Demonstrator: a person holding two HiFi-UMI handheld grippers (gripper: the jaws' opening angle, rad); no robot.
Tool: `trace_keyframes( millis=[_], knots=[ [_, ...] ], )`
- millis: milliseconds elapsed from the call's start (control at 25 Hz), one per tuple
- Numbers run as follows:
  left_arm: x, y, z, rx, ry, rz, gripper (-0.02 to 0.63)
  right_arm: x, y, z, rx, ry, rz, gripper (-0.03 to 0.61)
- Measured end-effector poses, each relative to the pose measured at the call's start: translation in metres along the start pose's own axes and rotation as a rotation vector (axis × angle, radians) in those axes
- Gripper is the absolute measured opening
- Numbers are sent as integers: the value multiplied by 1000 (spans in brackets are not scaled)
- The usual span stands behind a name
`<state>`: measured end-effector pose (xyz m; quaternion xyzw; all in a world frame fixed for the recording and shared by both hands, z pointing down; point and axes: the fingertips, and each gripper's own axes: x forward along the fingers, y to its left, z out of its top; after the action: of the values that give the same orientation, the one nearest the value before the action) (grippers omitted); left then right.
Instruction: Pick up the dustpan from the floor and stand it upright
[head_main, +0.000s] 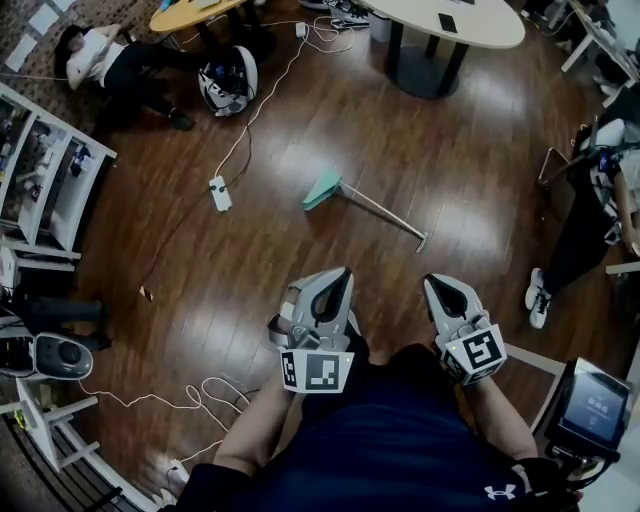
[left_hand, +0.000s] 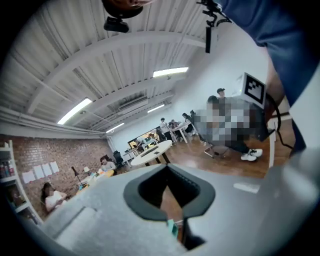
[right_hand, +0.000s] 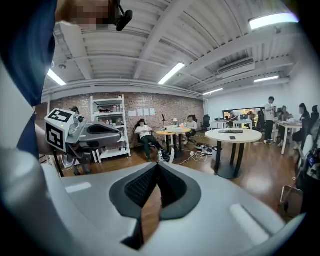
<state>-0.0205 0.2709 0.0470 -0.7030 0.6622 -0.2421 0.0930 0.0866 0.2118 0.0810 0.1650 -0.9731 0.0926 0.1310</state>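
Dustpan (head_main: 322, 190) lies flat on the wood floor (head_main: 450, 150), far ahead of me, with its long handle (head_main: 385, 213) running near-right. My left tool (head_main: 338, 280) and right tool (head_main: 437, 287) are both fully closed and empty. If I reach in like this, I'd probably knock that thin handle away.

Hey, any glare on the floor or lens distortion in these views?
Head view: pale glare patches on the wooden floor near the dustpan, fisheye curving the edges. Left gripper view: foreground soft, corners black. Right gripper view: ceiling lights blown out, same round vignette.
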Motion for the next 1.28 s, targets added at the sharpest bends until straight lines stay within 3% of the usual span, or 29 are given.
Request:
trace_keyframes(
  millis=[200,400,600,800,1040,1280],
  knots=[
    [31,38,-25,-189,-43,-76,5,31,2,7,86,1,-30,5],
    [72,45,-29,-195,-66,-157,5,48,-24,6,112,5,-73,5],
    [126,44,-25,-280,-50,-217,5,69,-87,2,208,-46,-142,5],
    [172,51,-27,-201,-7,-290,5,85,-142,-18,204,-34,-231,5],
    [253,40,-75,-181,78,-360,16,101,-212,-77,282,28,-358,37],
    [313,11,-114,-153,84,-506,53,112,-260,-114,255,73,-468,41]
  ],
)
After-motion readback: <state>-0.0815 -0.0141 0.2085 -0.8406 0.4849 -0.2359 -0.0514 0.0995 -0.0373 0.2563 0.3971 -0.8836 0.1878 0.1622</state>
